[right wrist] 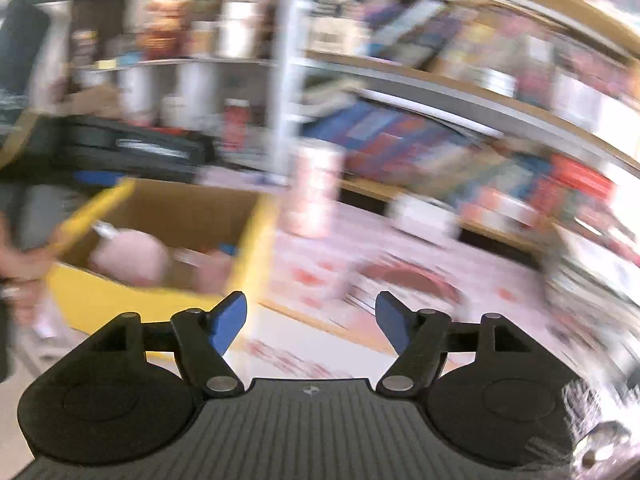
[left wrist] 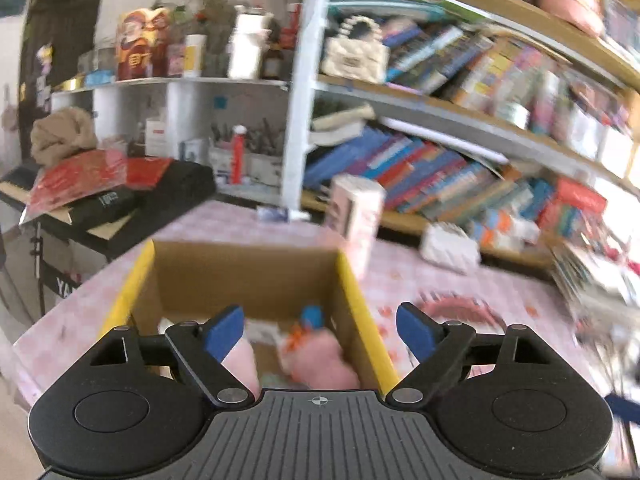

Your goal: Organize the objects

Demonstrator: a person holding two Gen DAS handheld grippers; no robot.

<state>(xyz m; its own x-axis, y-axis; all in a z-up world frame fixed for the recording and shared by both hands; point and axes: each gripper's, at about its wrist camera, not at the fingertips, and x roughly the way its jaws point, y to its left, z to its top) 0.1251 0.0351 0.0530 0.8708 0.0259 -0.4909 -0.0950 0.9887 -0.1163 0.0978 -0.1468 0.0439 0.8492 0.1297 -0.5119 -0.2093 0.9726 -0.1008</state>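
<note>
A cardboard box with yellow outer walls [left wrist: 352,280] stands on the pink checked tablecloth [left wrist: 460,292]. Inside it lie pink soft things [left wrist: 320,360] and a small blue piece [left wrist: 312,316]. My left gripper [left wrist: 320,334] hangs over the box's near right part, open, with nothing between its blue pads. In the blurred right wrist view the same box [right wrist: 92,300] sits at the left with a pink round thing [right wrist: 132,256] in it. My right gripper [right wrist: 312,324] is to the right of the box over the tablecloth, open and empty.
A pink carton [left wrist: 356,208] stands behind the box, and a white packet [left wrist: 450,246] lies further right. A red-patterned flat thing [left wrist: 460,308] lies on the cloth. Bookshelves [left wrist: 440,168] fill the back and right. A hand [right wrist: 20,268] shows at the left.
</note>
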